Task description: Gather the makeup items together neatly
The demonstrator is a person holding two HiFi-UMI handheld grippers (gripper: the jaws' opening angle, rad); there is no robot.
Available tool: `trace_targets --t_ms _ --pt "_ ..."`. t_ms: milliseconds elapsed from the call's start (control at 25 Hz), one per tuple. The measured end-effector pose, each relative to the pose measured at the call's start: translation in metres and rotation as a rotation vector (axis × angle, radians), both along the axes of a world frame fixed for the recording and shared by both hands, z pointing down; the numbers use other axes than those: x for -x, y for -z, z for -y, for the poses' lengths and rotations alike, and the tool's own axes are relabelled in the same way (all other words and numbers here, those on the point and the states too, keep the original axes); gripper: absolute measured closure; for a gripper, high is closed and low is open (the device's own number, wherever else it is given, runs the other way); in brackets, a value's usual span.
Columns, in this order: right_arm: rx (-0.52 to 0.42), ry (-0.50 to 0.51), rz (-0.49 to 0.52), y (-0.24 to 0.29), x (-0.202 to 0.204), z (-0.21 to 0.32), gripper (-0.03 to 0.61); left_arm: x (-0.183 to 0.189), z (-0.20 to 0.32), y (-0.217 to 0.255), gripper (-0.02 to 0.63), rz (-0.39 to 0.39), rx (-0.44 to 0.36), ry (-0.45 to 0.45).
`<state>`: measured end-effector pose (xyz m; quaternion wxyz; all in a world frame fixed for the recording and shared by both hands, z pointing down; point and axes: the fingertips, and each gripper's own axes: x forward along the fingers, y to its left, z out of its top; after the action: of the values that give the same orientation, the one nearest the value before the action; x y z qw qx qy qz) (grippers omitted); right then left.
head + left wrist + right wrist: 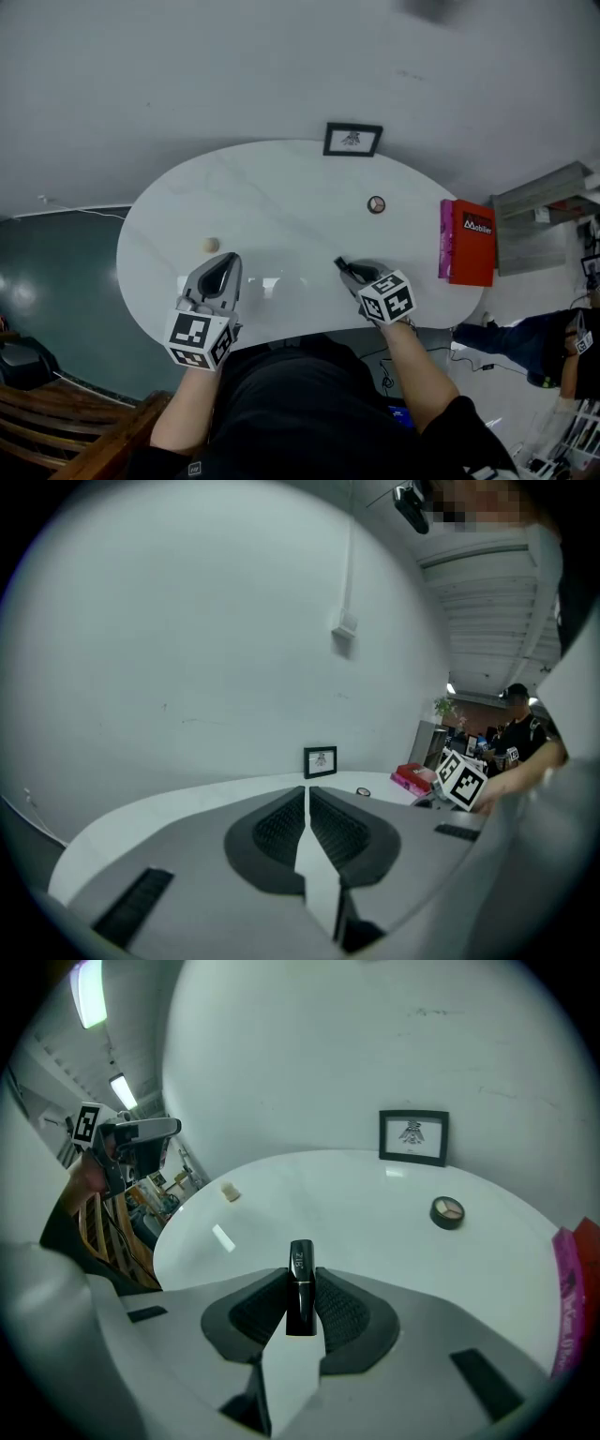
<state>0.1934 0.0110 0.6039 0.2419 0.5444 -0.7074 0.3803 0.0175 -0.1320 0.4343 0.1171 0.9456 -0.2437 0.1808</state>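
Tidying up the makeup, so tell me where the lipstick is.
In the right gripper view, the lipstick is held between the right gripper's jaws, over the table's near edge.

Illumination is even, diffuse and moderately bright in all three views.

**Head view:** the white table (281,206) carries faint pale reflections near its 6 o'clock edge and no hard shadows. The floor (56,272) at 8 o'clock reads dark.

**Right gripper view:** the ceiling strip lights (91,993) at 11 o'clock are overexposed. A small glare streak (223,1237) lies on the table at 9 o'clock.

**Both gripper views:** black vignette fills the corners, and strong barrel distortion bends the wall (187,639).

**Left gripper view:** the left gripper (307,794), close to the lens, renders soft.
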Motion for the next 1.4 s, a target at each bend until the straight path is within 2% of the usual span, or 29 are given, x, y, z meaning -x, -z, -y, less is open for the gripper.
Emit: trace_targets --t_ms 200,440,640,920,1240,1400 --pt "-0.017 0.006 0.002 0.011 0.067 0.057 0.477 0.066 0.050 0.007 0.588 0.033 -0.082 -0.007" --pt "-0.026 -0.024 0.002 0.012 0.140 0.118 0.476 0.136 0.096 0.007 0.588 0.015 -0.079 -0.006" --pt "-0.005 -0.055 0.021 0.001 0.183 0.154 0.476 0.165 0.119 0.000 0.588 0.014 -0.059 -0.039" --pt "0.026 -0.094 0.005 -0.016 0.191 0.186 0.476 0.170 0.131 -0.003 0.588 -0.004 -0.032 -0.041" --pt "0.074 -0.265 -0.015 -0.038 0.168 0.197 0.476 0.172 0.136 -0.015 0.588 -0.004 0.003 -0.040" --pt "0.071 -0.294 -0.023 -0.041 0.165 0.200 0.476 0.171 0.136 -0.016 0.588 -0.004 0.007 -0.041"
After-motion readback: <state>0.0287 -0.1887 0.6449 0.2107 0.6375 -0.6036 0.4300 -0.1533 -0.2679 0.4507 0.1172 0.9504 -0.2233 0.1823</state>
